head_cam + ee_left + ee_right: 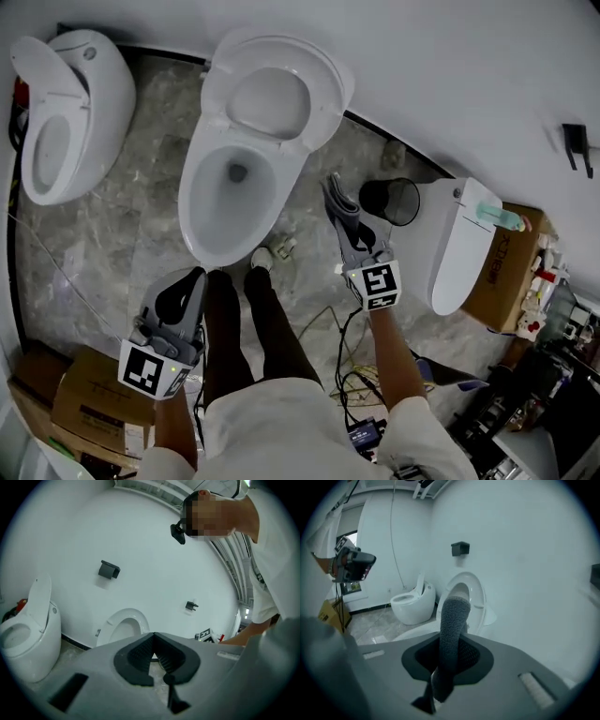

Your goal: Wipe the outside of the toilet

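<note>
1. The right gripper (351,232) has its fingers clamped on a grey cloth (451,620). The left gripper (153,645) has its fingers closed on nothing.
2. The toilet (200,202) stands lid-up, just ahead of the person's feet.
3. Risk: the narrowly pinched cloth could slip free or dip into the open bowl.
4. Print on the cardboard box (499,272) is unreadable.

The toilet (234,192) in front of me looks like glossy white ceramic, smooth all over. The floor (122,234) under it is grey veined stone with a dull sheen. Right of the toilet, my right gripper (450,656) has a matt grey plastic shell and ribbed black pads (469,654). They pinch a grey cloth (451,625) with a nubby, towel-like weave. Left of the toilet and nearer me sits a plain brown cardboard box (84,403), matt.
</note>
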A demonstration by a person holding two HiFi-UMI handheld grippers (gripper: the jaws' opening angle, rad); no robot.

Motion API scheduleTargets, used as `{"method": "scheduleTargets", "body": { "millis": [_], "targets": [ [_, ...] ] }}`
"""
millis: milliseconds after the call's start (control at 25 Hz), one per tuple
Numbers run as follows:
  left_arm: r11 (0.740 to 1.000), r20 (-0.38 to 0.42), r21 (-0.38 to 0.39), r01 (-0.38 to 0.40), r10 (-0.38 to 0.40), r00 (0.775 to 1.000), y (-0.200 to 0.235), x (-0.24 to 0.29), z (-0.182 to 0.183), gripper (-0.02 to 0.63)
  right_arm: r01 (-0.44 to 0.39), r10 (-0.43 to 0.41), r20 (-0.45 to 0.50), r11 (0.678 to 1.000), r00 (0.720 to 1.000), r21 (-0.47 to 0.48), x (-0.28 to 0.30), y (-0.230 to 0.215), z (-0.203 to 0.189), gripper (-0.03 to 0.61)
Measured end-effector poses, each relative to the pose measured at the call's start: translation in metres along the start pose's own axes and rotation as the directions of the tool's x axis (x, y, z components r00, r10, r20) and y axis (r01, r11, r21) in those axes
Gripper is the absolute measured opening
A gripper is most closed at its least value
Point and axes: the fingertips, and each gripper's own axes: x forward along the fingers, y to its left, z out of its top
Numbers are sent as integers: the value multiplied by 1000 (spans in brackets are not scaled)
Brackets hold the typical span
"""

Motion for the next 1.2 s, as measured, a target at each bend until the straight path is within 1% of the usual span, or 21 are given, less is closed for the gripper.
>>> {"method": "scheduleTargets", "body": {
  "millis": [160, 320, 480, 560, 760, 920, 1080, 1200],
  "targets": [
    [1000, -15, -21, -14, 14, 1000, 21, 28, -48, -2, -31, 24, -81, 996, 996, -82, 83, -20, -51, 54],
    [997, -17, -65, -49, 48, 999, 37, 35, -82, -2, -59, 30, -175, 985, 984, -165, 136, -23, -99, 54],
    [992, -18, -101, -75, 73, 997, 56, 41, -111, -2, -88, 6, -259, 948, 966, -305, 186, -26, -133, 54],
    [990, -26, -114, -83, 80, 996, 64, 46, -123, -2, -97, -10, -291, 932, 957, -350, 209, -28, -147, 54],
    [986, -41, -132, -101, 97, 994, 82, 49, -139, -2, -113, -32, -333, 906, 942, -409, 250, -27, -168, 54],
    [984, -43, -138, -110, 105, 993, 91, 52, -146, -2, -143, -36, -353, 873, 935, -466, 269, -24, -177, 54],
    [978, -21, -177, -106, 104, 994, 95, 57, -145, -2, -155, -44, -366, 853, 930, -498, 281, -24, -181, 54],
    [980, -43, -163, -111, 105, 994, 98, 56, -153, -2, -163, -52, -373, 837, 927, -523, 289, -25, -184, 54]
  ]
}}
